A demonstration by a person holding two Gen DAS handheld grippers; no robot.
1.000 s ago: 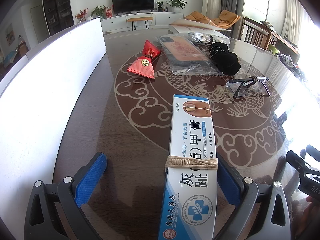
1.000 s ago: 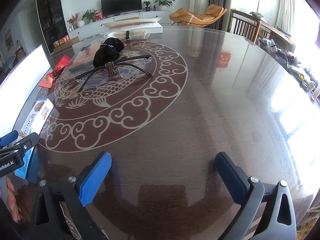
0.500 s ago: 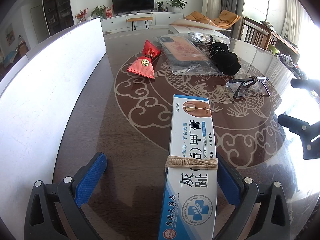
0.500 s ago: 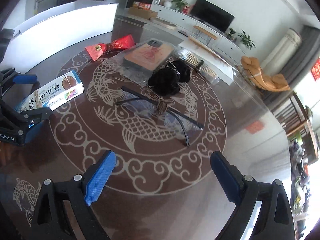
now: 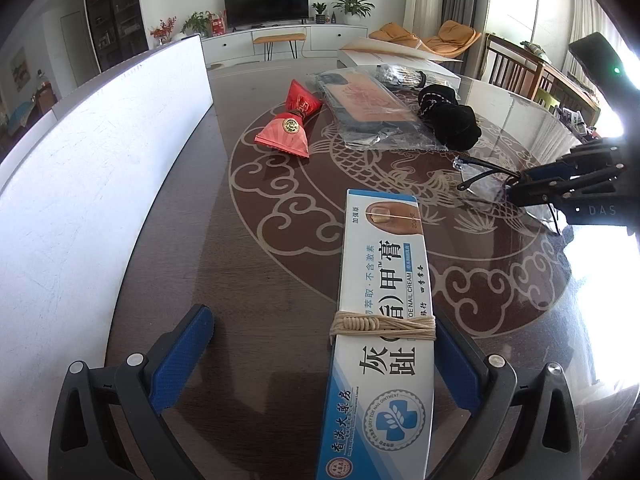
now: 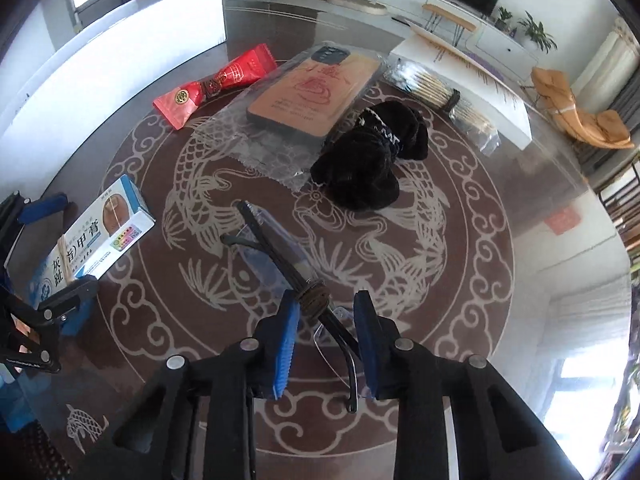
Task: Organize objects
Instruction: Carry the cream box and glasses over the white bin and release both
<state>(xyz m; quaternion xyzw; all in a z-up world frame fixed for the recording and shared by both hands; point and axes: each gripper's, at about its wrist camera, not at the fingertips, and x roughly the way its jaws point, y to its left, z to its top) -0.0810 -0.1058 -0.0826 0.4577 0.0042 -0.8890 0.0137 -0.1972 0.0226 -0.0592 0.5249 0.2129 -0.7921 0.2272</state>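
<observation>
My right gripper (image 6: pixel 326 304) has its blue pads closed in around the folded black-framed glasses (image 6: pixel 276 248), at the twine knot on them; the glasses still lie on the table. From the left wrist view the right gripper (image 5: pixel 520 184) sits over the glasses (image 5: pixel 480 176). My left gripper (image 5: pixel 324 340) is open wide. The blue-and-white nail cream box (image 5: pixel 384 320), tied with twine, lies between its fingers against the right pad and also shows in the right wrist view (image 6: pixel 100 240).
On the round glass table (image 6: pixel 460 320) lie a red pouch (image 6: pixel 216 84), a phone case in clear wrap (image 6: pixel 316 96), a black scrunchie (image 6: pixel 372 160) and bundled sticks (image 6: pixel 432 88). A white board (image 5: pixel 80 184) stands along the left.
My right gripper has swung in over the glasses, dropped low and narrowed its jaws around them. The left gripper and the cream box have not moved.
</observation>
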